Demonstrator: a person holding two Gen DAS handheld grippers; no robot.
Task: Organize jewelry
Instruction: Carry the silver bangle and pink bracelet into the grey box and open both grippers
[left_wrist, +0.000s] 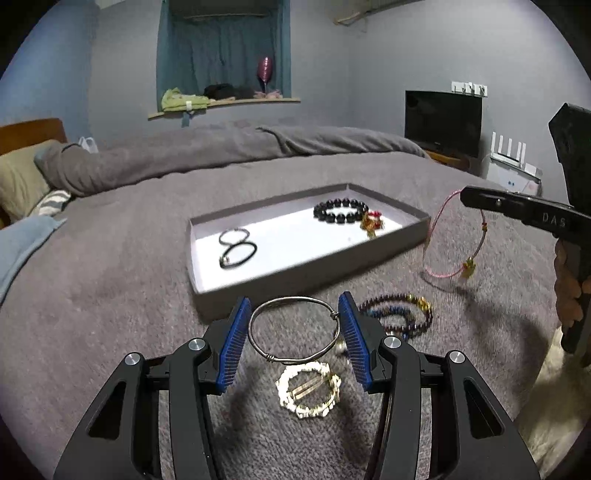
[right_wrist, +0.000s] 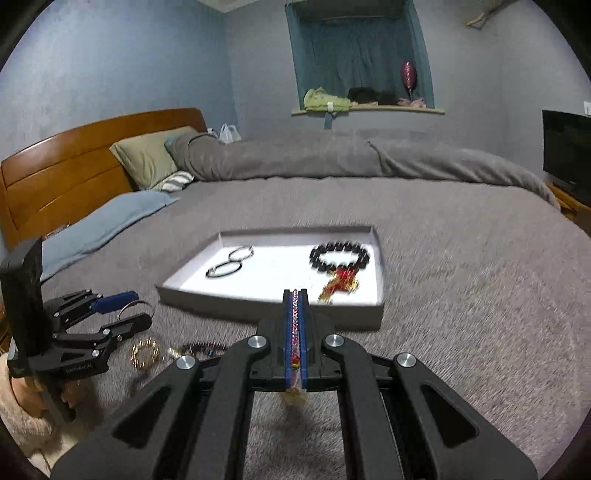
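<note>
**Jewelry sorting on the bed: right tongs gripping the pink cord bracelet**

Hidden or unclear: In the right wrist view the tray contents and the loose pieces on the bed are motion-blurred. The pink cord bracelet (right_wrist: 294, 332) shows there only as a thin strip between the pads, with a blurred gold charm hanging below. In the left wrist view the right tongs (left_wrist: 466, 196) are cut off by the right edge of the picture.

Task items: The left tongs (left_wrist: 293, 345) stand partly open around a silver wire bangle (left_wrist: 291, 328); the bangle lifts clear of the bed surface and spans pad to pad, held. The right tongs are closed on the pink cord bracelet (left_wrist: 454, 236), which hangs as a loop above the bed (left_wrist: 110, 258), just beside the tray's right end. A gold charm sits low on the loop.

The grey cardboard tray (left_wrist: 207, 295) lies on the grey bedcover. At its left end are two black bands (left_wrist: 236, 247). At its right end is a black bead bracelet (left_wrist: 340, 210), touching a red and gold ornament (left_wrist: 371, 221).

On the bed, near the tray's front edge: a dark multicolour bead bracelet (left_wrist: 402, 317), and a pale gold link bracelet (left_wrist: 308, 393) just below the bangle.

Writing: The letters "DAS" are legible on the right tongs' body; the rest is cut off.
</note>
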